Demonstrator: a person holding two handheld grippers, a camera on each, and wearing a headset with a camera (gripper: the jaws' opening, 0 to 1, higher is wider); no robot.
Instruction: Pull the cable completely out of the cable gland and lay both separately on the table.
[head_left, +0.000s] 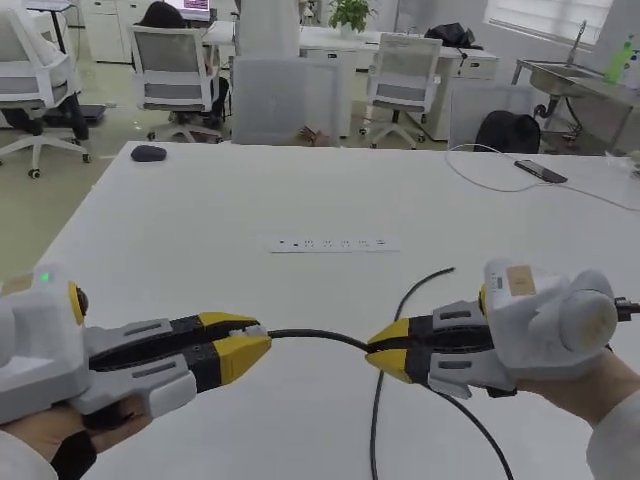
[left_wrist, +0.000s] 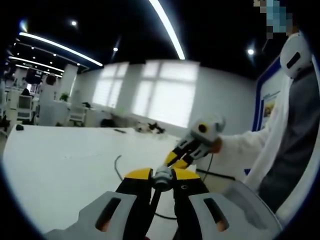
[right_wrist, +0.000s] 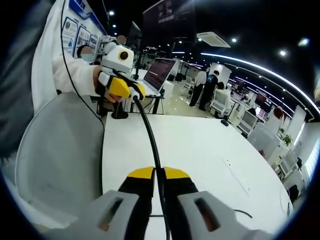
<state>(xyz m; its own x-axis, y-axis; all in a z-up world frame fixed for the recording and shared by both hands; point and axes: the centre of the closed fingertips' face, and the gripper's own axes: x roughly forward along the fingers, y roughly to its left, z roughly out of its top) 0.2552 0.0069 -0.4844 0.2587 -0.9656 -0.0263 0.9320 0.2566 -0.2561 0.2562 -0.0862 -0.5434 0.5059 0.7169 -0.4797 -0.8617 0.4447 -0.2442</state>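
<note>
head view: left gripper (head_left: 264, 338) and right gripper (head_left: 371, 352) face tip to tip just above the white table (head_left: 200, 210). cable (head_left: 318, 336), black, strung between them, slack trailing on the table.
left gripper view: jaws pressed onto a small grey cable gland (left_wrist: 162, 176).
right gripper view: jaws pinching the cable, which runs straight to the left gripper's tips.

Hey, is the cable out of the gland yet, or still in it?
Still in, it seems: the cable runs taut from the right gripper into the gland clamped by the left gripper.
</note>
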